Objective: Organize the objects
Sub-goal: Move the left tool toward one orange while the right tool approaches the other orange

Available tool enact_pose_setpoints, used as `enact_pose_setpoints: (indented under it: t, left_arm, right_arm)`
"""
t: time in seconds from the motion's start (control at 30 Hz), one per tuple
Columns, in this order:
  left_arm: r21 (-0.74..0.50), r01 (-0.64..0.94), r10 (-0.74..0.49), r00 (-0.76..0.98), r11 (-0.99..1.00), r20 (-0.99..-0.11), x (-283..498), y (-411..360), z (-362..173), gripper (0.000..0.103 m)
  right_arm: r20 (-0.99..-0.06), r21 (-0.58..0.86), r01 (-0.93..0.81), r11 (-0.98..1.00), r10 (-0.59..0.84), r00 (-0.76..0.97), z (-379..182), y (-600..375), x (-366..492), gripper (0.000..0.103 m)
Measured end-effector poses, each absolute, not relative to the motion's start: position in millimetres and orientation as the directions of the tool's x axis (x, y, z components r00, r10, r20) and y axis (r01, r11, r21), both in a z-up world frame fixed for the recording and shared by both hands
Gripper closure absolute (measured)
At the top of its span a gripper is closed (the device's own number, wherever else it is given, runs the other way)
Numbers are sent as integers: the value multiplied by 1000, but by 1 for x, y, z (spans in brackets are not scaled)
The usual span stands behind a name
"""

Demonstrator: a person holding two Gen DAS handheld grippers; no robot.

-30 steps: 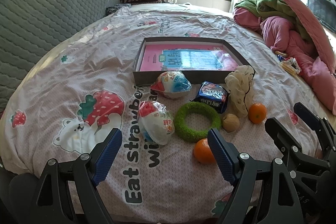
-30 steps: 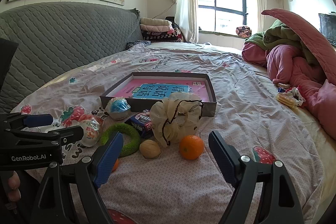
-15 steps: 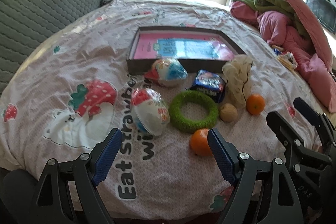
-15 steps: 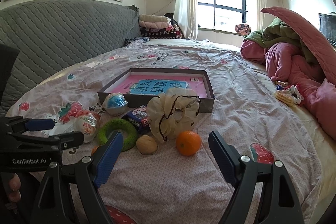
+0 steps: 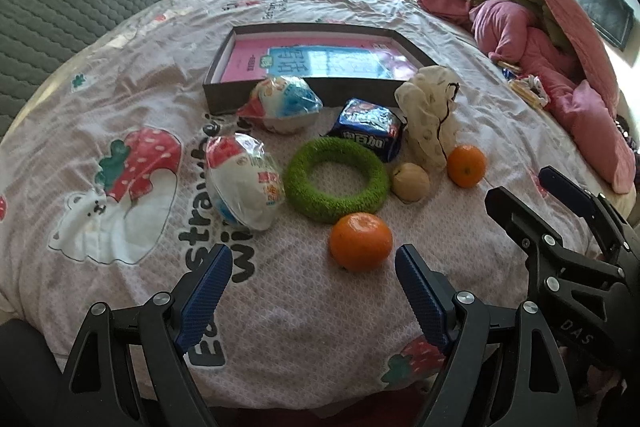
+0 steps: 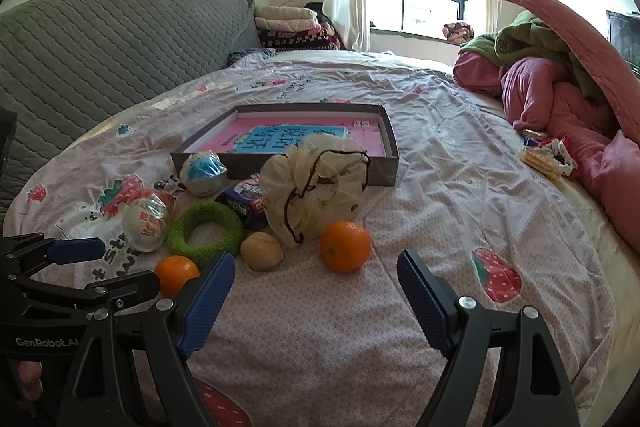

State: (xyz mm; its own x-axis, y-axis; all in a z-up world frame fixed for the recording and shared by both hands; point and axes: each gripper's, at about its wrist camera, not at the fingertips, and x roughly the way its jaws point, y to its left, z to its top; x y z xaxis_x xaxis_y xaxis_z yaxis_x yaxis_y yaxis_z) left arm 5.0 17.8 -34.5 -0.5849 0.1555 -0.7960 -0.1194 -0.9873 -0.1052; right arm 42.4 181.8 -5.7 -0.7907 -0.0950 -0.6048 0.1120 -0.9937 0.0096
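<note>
approach to first pick, both sets of fingers released, nothing held.
left gripper hovers near the orange on the bed; centre it between the pads, clamp gently, carry to box.

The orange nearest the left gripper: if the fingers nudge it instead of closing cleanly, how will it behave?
The orange is round and lies free on the soft bedspread, so a nudge would probably roll it, perhaps against the green ring just behind it. It looks firm enough to hold its shape. The left gripper is open wider than the fruit.
</note>
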Motion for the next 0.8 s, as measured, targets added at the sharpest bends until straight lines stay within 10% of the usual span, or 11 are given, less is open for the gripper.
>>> enact_pose_setpoints:
  t: [0.8]
  left_arm:
    - [-97, -172, 182, -597, -980, -782, 4, 33, -55, 19]
  right_arm:
    - [-688, 20, 80, -997, -72, -723, -21, 206, 19, 20]
